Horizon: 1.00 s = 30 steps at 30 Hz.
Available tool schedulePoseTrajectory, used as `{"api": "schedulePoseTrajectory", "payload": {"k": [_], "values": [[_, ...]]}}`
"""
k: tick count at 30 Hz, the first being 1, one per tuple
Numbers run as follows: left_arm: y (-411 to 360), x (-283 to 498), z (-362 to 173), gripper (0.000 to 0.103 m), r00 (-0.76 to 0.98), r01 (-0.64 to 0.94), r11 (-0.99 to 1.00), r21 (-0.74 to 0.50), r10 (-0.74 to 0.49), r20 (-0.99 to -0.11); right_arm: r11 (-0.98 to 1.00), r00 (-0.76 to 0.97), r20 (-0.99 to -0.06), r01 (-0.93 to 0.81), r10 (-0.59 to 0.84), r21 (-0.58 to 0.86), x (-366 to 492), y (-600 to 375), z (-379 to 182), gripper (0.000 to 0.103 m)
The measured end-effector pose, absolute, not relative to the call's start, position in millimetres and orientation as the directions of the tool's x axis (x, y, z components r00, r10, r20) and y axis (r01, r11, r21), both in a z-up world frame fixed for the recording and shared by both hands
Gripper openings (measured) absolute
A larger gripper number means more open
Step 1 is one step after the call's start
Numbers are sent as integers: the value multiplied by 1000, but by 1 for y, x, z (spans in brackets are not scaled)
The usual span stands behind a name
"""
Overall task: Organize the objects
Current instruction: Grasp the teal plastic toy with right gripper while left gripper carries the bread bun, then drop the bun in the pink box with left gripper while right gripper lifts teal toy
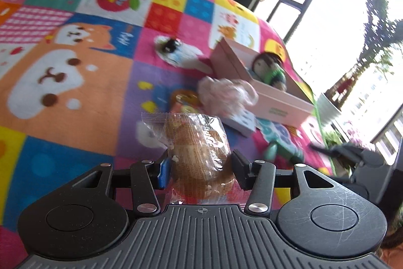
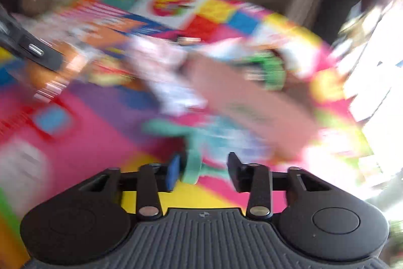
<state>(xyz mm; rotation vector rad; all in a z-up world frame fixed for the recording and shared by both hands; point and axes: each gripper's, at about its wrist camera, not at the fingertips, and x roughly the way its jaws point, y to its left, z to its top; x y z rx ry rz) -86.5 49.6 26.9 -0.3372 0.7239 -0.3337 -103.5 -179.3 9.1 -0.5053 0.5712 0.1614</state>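
Left wrist view: sharp near the gripper, softer farther out on the play mat (image 1: 75, 82).
Left gripper (image 1: 200, 168): jaws partly closed, both pads pressing a clear-wrapped pastry (image 1: 199, 143) that stands up between them, lifted off the mat.
Play mat: bright patchwork of cartoon squares; it carries every loose thing seen here.
Pink box (image 1: 264, 90): open-topped, lying toward the mat's right edge, its long side running away from the camera.
Knitted doll (image 1: 270, 69): brown head and green body, lying inside the pink box at its far end.
Crumpled plastic wrapper (image 1: 226, 92): pale pink, touching the box's near long wall.
Small white packet (image 1: 240, 121): on the mat just in front of the wrapper, near the box's near corner.
Black-and-white soft toy (image 1: 176, 51): on the mat beyond the box's left end.
Teal dinosaur toy (image 1: 282, 140): near the mat's right edge, below the box's near corner.
Right wrist view: heavily smeared by motion.
Right gripper (image 2: 204, 170): jaws partly closed around a leg of the teal dinosaur toy; the left pad lies against it, the right pad stands clear, so a firm grip cannot be told.
Right gripper, from the left view: dark body at the lower right edge.
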Motion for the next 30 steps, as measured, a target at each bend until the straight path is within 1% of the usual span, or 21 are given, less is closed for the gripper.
{"api": "schedulePoseTrajectory", "payload": {"k": [1,2,3,5,6,7,8,10,12,14,15,16,17,20,23,26,30], "values": [[44,-86,26,54,694,191,893,-408,-416,-588,860,856,-513,-219,-56,-460,-105,-186,9,51],[39,-85,25,54,685,203,892,-404,-424,-592,867,866,-491,-167,-98,-469,-106,-194,10,54],[34,-85,24,54,678,213,891,-401,-430,-596,896,859,-503,-146,-96,-419,-105,-202,14,57],[26,-85,22,54,664,233,890,-393,-440,-604,970,830,-558,-135,-1,-202,-103,-220,25,82],[23,-85,21,54,658,240,890,-388,-443,-608,984,820,-570,-142,57,-106,-102,-224,28,86],[20,-86,21,54,653,247,890,-384,-445,-613,987,811,-576,-157,102,-46,-100,-225,28,87],[17,-86,21,54,647,254,890,-379,-448,-617,984,807,-578,-174,125,-31,-99,-221,26,87],[14,-87,22,54,640,271,889,-368,-452,-622,974,811,-572,-209,122,-89,-92,-209,20,87],[12,-89,22,54,635,280,887,-367,-458,-622,963,791,-599,-241,124,-120,-73,-201,10,87],[11,-90,23,54,629,282,884,-373,-464,-624,962,737,-659,-264,153,-73,-55,-207,4,86],[10,-90,23,54,626,284,884,-372,-465,-626,963,724,-668,-268,174,-40,-51,-210,2,85],[8,-91,24,54,624,288,884,-368,-465,-628,960,718,-669,-278,193,-21,-51,-211,3,73],[6,-91,24,54,621,292,885,-363,-464,-631,956,714,-670,-293,204,-21,-52,-211,5,71],[-1,-89,26,54,607,315,877,-362,-480,-634,952,740,-642,-302,201,-49,-69,-211,13,70],[-13,-79,41,54,605,351,856,-379,-517,-605,954,769,-600,-297,220,-30,-88,-226,31,70],[-40,-56,71,54,625,427,828,-362,-560,-544,967,819,-538,-252,200,-24,-102,-247,50,70],[-97,0,102,54,649,497,793,-353,-610,-454,985,877,-458,-170,144,-16,-112,-274,67,70]]}}
